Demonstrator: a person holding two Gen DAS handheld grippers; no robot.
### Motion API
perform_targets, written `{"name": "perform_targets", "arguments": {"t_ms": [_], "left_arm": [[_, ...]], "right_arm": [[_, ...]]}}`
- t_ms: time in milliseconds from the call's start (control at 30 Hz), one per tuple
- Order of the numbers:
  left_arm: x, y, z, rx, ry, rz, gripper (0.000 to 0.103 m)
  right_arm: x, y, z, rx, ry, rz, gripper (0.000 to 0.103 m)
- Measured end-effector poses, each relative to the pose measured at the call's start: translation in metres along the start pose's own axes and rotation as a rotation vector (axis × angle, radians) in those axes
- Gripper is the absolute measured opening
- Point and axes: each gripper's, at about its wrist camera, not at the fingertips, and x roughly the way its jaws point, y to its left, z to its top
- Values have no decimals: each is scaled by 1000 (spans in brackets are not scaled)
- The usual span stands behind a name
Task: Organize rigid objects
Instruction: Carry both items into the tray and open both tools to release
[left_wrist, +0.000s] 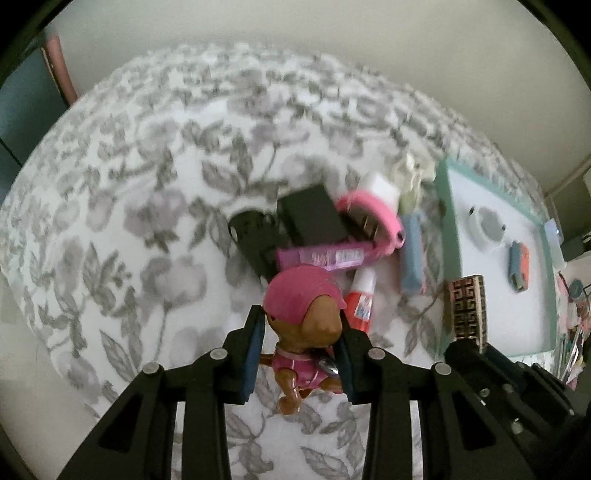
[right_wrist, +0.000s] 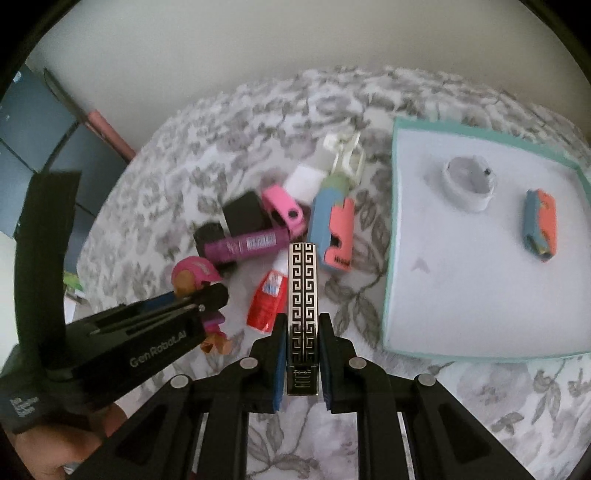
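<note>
A: What is the left tongs holding?

B: It is squeezing a little brown toy puppy in a pink helmet and pink suit. The blue pads are pressing on both sides of its body, so the tongs is only partly open. The puppy is hanging over the flowery grey and white cloth.

A: And the right tongs?

B: It is closed tight on a thin black and silver case with a maze pattern. The case is sticking out toward 12 o'clock.

A: Where are the other toys sitting?

B: In a pile on the cloth, at 12 o'clock from the puppy. There is a purple tube, a black box, a pink plastic ring piece, a red and white glue bottle and a blue block with a coral side.

A: And the box?

B: A flat white tray with a teal rim is lying at 3 o'clock from the pile. A white round cap and a small blue and orange block are lying in it, well apart.
</note>
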Motion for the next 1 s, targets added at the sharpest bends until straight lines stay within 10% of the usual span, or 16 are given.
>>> {"name": "perform_targets", "arguments": {"t_ms": [500, 1000], "left_arm": [[-18, -64, 11, 138, -90, -24, 37], [-1, -177, 12, 374, -58, -41, 37]], "right_arm": [[-45, -52, 19, 103, -145, -191, 16], [-58, -188, 2, 484, -87, -304, 16]]}}
